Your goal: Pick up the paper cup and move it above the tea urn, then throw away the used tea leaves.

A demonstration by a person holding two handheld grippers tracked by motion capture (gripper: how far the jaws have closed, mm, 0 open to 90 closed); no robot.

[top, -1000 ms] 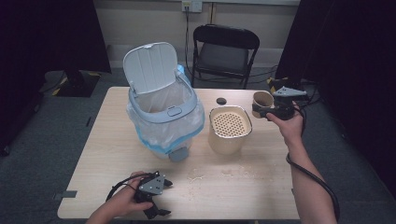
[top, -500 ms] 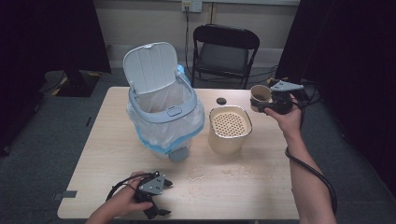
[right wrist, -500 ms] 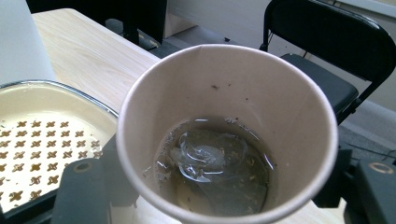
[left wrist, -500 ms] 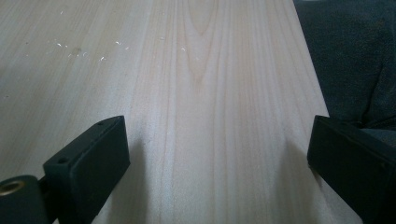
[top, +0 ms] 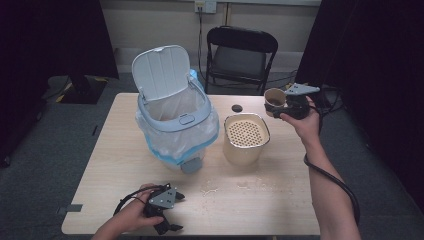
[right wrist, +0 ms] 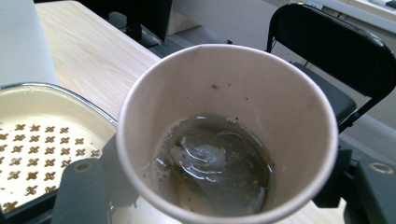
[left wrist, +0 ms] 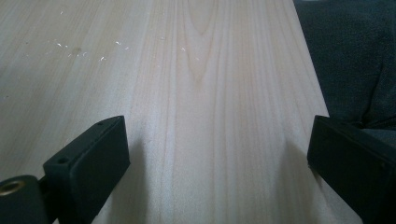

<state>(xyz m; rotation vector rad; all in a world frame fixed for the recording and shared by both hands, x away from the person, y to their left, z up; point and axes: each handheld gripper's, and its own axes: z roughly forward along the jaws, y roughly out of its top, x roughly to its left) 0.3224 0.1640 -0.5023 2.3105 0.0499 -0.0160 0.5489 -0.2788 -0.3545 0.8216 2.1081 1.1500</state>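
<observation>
A brown paper cup [top: 274, 98] hangs in the air over the table's far right corner, with my right gripper [top: 281, 107] shut on its sides. In the right gripper view the cup [right wrist: 224, 140] holds a little murky liquid and a soaked tea bag [right wrist: 210, 163], and a black finger [right wrist: 81, 191] presses its left wall. Just left of the cup stands a cream container [top: 246, 132] with a perforated insert. My left gripper [top: 176, 212] rests on the table near the front edge, its jaws wide open over bare wood [left wrist: 219, 154].
A white bin [top: 175, 120] with a raised lid and a plastic liner stands at the table's middle left. A small black cap [top: 236, 107] lies behind the container. Spilled specks [top: 215, 190] dot the wooden table [top: 280, 200]. A black chair [top: 240, 55] stands beyond the far edge.
My right gripper has lifted the cup slightly and drifted a little to the left. The left gripper has stayed put.
</observation>
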